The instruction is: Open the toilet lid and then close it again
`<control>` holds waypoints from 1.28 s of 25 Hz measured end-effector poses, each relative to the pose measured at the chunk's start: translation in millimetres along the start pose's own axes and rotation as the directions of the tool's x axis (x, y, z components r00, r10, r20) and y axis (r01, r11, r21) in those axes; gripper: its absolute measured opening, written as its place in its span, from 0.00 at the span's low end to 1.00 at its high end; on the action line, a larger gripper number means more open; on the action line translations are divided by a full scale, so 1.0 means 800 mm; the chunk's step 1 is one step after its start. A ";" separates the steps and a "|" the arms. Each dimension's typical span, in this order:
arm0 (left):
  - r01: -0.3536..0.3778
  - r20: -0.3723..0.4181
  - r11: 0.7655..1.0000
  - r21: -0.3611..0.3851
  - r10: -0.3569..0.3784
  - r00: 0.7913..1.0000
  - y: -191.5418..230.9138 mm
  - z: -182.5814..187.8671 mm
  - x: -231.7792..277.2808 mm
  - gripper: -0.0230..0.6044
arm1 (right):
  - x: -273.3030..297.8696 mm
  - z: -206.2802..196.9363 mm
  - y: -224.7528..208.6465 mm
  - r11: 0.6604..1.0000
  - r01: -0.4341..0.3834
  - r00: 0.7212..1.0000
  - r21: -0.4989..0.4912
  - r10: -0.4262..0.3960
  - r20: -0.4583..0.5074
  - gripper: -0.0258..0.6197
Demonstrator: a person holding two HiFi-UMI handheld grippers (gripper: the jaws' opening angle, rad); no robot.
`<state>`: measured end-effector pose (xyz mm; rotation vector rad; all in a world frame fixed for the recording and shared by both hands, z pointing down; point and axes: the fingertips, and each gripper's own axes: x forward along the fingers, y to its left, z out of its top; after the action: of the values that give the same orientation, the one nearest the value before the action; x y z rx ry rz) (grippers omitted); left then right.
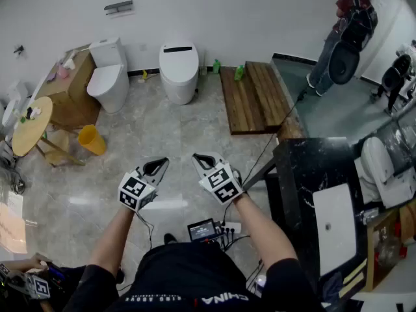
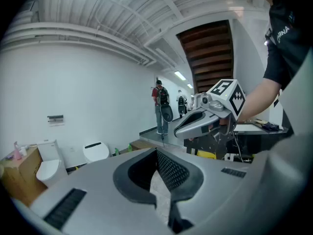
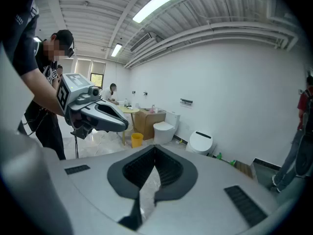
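White oval ceramic toilet (image 1: 179,86), its flat white lid (image 1: 179,54) down, stands well apart from the left tongs (image 1: 161,163) and right tongs (image 1: 198,158), both closed and empty.

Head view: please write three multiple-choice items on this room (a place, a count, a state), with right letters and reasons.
1. The yellow bin stands: A) on the floor beside the round table B) on that table C) on a toilet
2. Toilets at the back wall: A) one B) two C) four
3. The tools are: A) both open B) one open, one shut C) both shut, empty
1 A, it sits on the floor; 2 B, the tank toilet and the tankless toilet; 3 C, left tool and right tool have jaws together, nothing between.
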<state>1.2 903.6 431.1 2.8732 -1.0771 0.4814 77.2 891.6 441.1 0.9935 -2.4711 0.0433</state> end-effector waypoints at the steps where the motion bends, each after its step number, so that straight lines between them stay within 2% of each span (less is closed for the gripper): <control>1: 0.001 0.000 1.000 0.001 -0.001 1.000 0.001 0.000 0.000 0.05 | 0.001 0.000 0.000 1.000 0.000 1.000 -0.001 0.000 0.000 0.06; 32: 0.003 -0.031 1.000 -0.009 -0.004 1.000 0.001 -0.013 -0.005 0.05 | 0.004 -0.004 0.004 1.000 -0.014 1.000 0.011 0.014 0.007 0.06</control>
<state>-4.9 906.7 439.5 2.8492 -1.0668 0.5178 74.5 892.3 445.5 0.9832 -2.4870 0.0584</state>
